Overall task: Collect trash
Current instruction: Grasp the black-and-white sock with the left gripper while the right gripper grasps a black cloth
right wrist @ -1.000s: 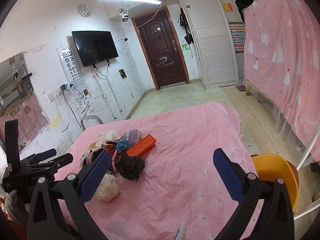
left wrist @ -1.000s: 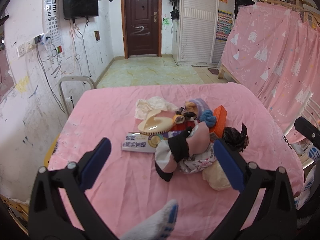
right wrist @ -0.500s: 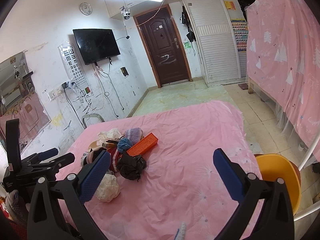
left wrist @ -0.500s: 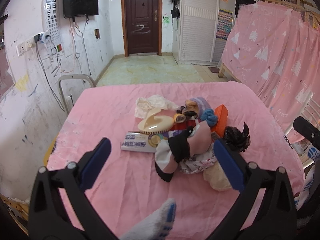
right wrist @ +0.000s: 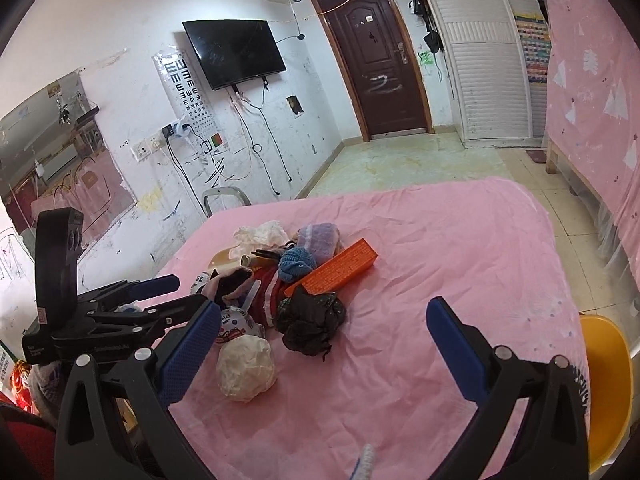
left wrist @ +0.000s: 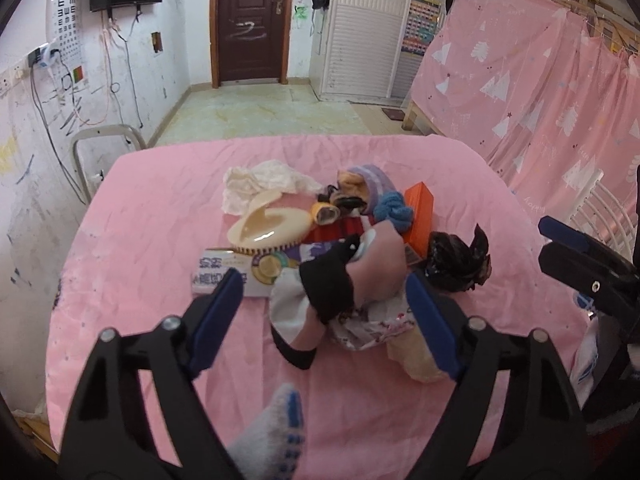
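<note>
A heap of items lies on the pink bed (left wrist: 140, 216): a crumpled black plastic bag (left wrist: 456, 262), a cream plastic wad (right wrist: 245, 368), white crumpled paper (left wrist: 260, 182), an orange box (left wrist: 418, 216), a cream brush (left wrist: 268, 232), a pink and black sock (left wrist: 352, 276), a blue knit piece (left wrist: 394, 210). My left gripper (left wrist: 324, 316) is open and empty, close above the sock at the heap's near edge. My right gripper (right wrist: 320, 348) is open and empty, above the bed beside the black bag (right wrist: 310, 320).
A yellow bin (right wrist: 608, 384) stands off the bed's right side. A metal chair frame (left wrist: 100, 148) stands by the left wall. A pink curtain (left wrist: 540, 92) hangs on the right. Tiled floor leads to a brown door (left wrist: 250, 20).
Both grippers have moved forward and lower toward the heap; it looks larger in both views. Nothing on the bed has moved.
</note>
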### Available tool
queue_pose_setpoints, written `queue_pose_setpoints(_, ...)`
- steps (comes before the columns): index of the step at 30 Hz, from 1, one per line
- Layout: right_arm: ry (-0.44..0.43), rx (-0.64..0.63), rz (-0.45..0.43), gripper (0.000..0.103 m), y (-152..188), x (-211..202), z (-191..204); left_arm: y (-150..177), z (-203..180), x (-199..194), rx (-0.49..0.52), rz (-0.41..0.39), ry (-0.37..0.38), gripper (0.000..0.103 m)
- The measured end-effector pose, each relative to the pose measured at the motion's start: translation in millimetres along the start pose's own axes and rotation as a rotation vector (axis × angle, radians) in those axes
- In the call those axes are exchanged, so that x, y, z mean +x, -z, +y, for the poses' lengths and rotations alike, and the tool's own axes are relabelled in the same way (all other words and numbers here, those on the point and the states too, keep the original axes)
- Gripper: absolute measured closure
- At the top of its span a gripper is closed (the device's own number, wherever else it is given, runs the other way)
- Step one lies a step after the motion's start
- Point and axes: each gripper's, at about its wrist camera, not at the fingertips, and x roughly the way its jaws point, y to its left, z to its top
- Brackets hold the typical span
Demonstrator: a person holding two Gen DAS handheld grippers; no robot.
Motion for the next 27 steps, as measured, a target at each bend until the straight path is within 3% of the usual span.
queue_pose_setpoints(9,-0.033,-0.027,0.09,0.01,-1.5,26.0,3.3,-6.7,0.7,23.4,-0.007,0.058,0.05,0.025)
queue_pose_setpoints(10,-0.035,-0.03,0.097,0.01,-1.5,28.8,3.7,-6.2,-0.4,25.3,-0.007,0.06,0.063,0.032)
queue_pose_setpoints(12,-0.031,-0.029,0.112,0.01,-1.7,34.2,3.2,-5.4,1.1,27.8,-0.014,0.066,0.086,0.037)
queue_pose_setpoints(14,-0.026,-0.025,0.128,0.012,-2.0,39.2,3.1,-3.3,4.2,27.7,-0.019,0.067,0.109,0.052)
queue_pose_setpoints(16,-0.019,-0.023,0.144,0.015,-1.7,43.9,4.4,-1.2,6.8,24.4,-0.01,0.055,0.119,0.057)
queue_pose_setpoints(18,-0.013,-0.025,0.158,0.023,-2.0,48.6,5.6,0.0,6.1,20.9,0.002,0.037,0.127,0.06)
queue_pose_setpoints(25,-0.003,-0.015,0.246,0.078,-0.7,71.7,5.4,1.3,14.3,13.9,-0.018,0.011,0.151,0.063)
queue_pose_setpoints(27,0.0,-0.012,0.252,0.086,0.2,74.6,4.1,0.8,17.4,8.8,-0.026,-0.006,0.157,0.063)
